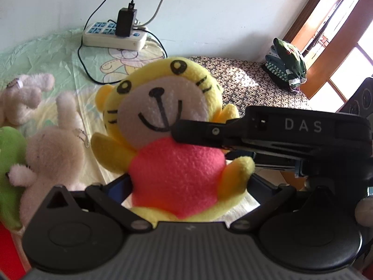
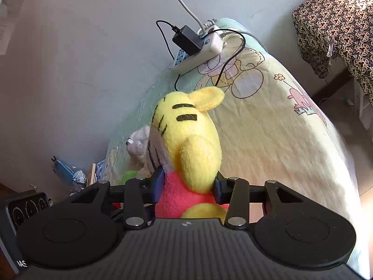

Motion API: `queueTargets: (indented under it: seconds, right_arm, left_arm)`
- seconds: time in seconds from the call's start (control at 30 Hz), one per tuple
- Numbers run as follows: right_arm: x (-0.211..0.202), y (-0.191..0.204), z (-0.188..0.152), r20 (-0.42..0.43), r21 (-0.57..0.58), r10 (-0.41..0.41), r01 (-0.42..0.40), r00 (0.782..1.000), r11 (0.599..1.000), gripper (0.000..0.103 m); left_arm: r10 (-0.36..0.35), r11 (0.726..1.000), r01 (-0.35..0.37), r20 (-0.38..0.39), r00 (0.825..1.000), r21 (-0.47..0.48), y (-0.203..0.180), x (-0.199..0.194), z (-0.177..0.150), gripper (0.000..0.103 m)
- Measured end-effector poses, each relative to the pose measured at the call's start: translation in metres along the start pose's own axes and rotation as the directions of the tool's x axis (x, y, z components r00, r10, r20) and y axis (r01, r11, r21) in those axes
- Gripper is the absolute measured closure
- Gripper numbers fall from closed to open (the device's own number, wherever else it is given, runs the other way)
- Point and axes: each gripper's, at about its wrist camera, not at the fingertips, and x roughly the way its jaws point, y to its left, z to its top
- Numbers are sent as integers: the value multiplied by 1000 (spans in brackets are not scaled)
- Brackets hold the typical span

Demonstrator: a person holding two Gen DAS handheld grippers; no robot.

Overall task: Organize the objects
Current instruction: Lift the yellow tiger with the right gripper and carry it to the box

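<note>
Yellow tiger plush (image 1: 167, 126) sits upright between both tools, lifted clear of the cartoon-print bedsheet (image 2: 268, 140). Right gripper (image 2: 187, 187) pinches it at the red torso just under the head, pads pressed into the fabric on both sides (seen from behind the toy in the right wrist view). From the left wrist view, the same tool's finger (image 1: 198, 133) comes in from the right across the plush's chin. Left gripper (image 1: 188, 186) straddles the lower body, jaws spread, tips hidden behind the plush, so contact can't be told. Left of the tiger: two white bunny plushes (image 1: 53, 154) and a green plush (image 1: 9, 163), close by. Power strip (image 1: 114, 36) with charger sits far back against the wall. Open sheet lies to the right, up to the bed edge; patterned tablecloth (image 2: 338, 23) beyond.
</note>
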Motion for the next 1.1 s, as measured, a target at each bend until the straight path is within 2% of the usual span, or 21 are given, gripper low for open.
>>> queueTargets:
  seconds: [0.3,0.53,0.67,0.87,1.1]
  right_arm:
    - [-14,41,-18,-13,-85,88,-89,996,992,58]
    - [3,85,-34,-79,-144,177,-187,981,972,58]
    - [15,114,-46,-109,-183,200,-218,974,959,58]
    - [32,157,-65,-129,-223,199,-224,971,949,58]
    - [59,199,-97,-109,-222,161,-182,981,958,58]
  left_arm:
    - [82,997,-79,115,990,-26,-6,-60,-24,1]
    - [191,980,-176,195,962,-91,12,-115,-48,1]
    - [224,971,-198,222,949,-131,31,-141,-57,1]
    - [235,966,-197,253,938,-167,63,-176,-68,0]
    - [208,972,-171,250,946,-161,114,-211,-79,0]
